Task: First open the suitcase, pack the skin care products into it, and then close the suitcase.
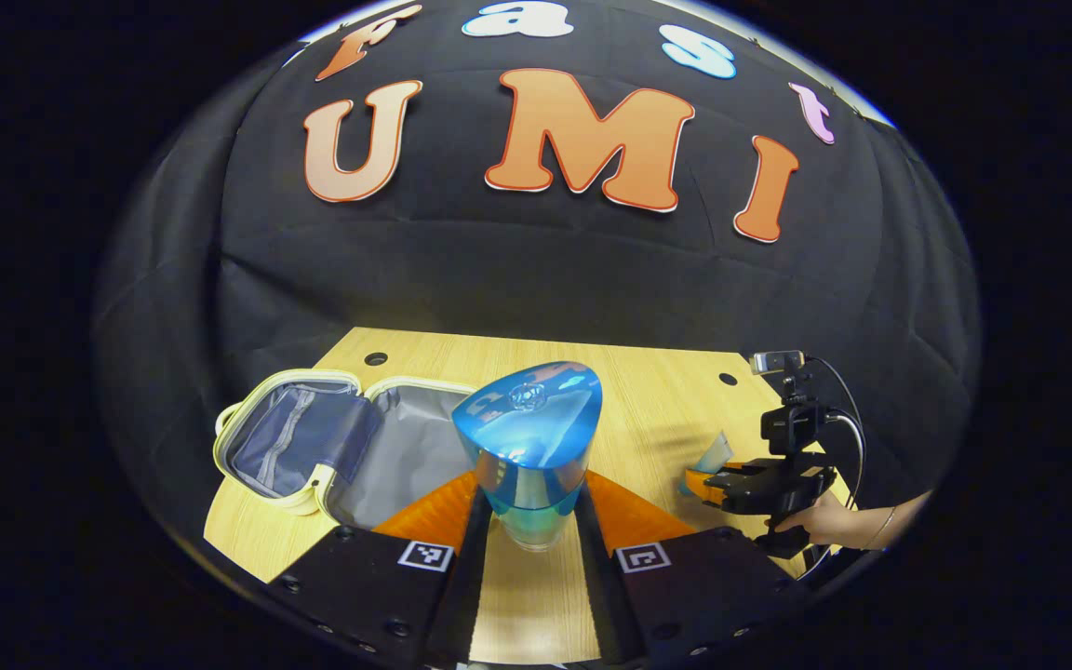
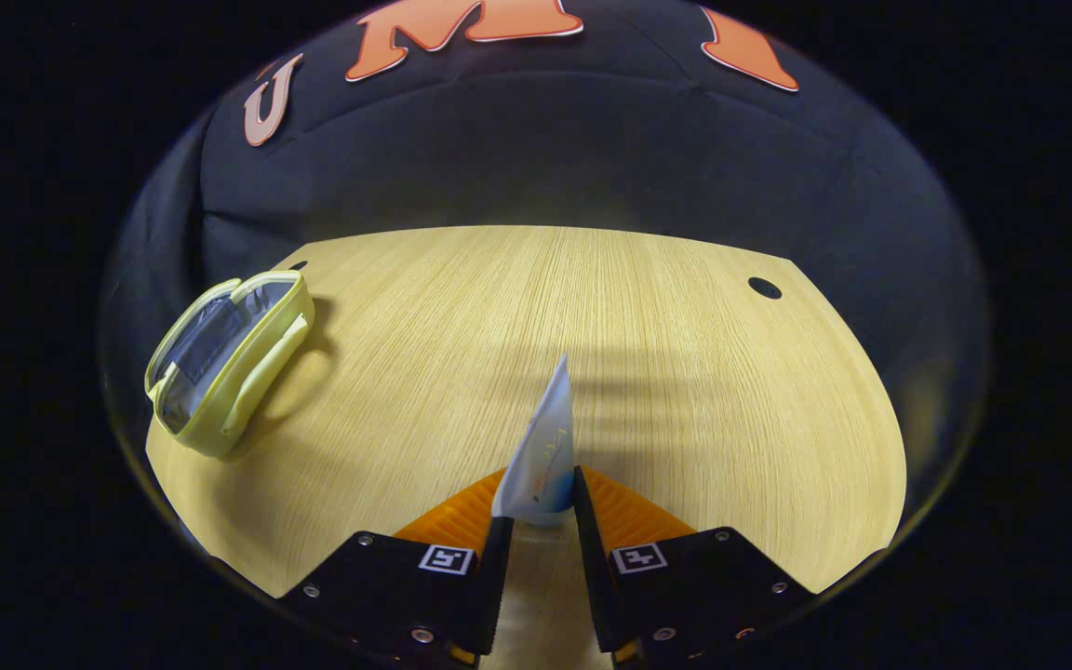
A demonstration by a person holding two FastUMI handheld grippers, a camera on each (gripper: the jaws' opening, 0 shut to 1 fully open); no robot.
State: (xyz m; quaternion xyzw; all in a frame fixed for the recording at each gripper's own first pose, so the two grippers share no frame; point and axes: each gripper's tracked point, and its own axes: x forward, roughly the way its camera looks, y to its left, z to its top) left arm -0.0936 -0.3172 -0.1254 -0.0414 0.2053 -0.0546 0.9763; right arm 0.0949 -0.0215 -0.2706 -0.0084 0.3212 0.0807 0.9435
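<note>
A pale yellow suitcase [image 1: 313,447] lies open on the wooden table, grey lining and a zipped inner pocket showing. In the left gripper view my left gripper [image 1: 529,521] is shut on a blue bottle [image 1: 529,437] with a glossy rounded cap, held upright just right of the open case. My right gripper [image 2: 536,507] is shut on a thin white and blue tube [image 2: 543,447], its flat sealed end pointing up. From the right gripper view the suitcase [image 2: 224,358] lies far to the left. The right gripper [image 1: 764,484] and the hand holding it also appear at the right of the left gripper view.
The wooden table [image 2: 666,372] stretches wide and bare between the tube and the case. Small round cable holes [image 2: 764,288] sit near its back corners. The black cloth wall closes off the far side.
</note>
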